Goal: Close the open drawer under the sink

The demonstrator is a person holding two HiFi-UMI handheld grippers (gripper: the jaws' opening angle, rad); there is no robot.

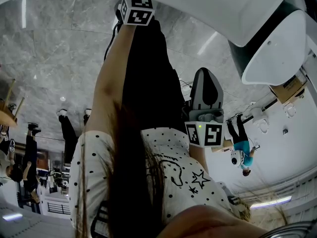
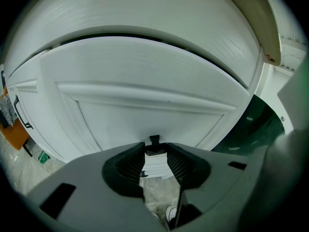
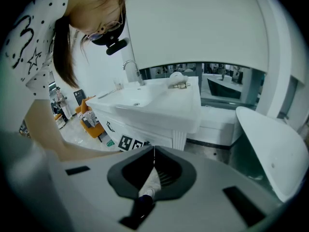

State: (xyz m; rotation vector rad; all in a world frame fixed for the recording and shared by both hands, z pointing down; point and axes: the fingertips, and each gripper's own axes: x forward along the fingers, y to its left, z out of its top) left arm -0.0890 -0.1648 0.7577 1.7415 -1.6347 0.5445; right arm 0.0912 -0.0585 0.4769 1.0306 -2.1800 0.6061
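While the left gripper (image 2: pixel 155 149) holds its jaws apart around the little black knob (image 2: pixel 154 140) on the white drawer (image 2: pixel 145 110) under the sink (image 3: pixel 145 100), the right gripper (image 3: pixel 153 153) is squeezed together (holding nothing). A crooked push could slip off the knob or jam the drawer.

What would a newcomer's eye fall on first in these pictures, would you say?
The white drawer front fills the left gripper view, with the open left gripper right before its small black handle. In the right gripper view, the white sink with its tap stands beyond the shut right gripper.
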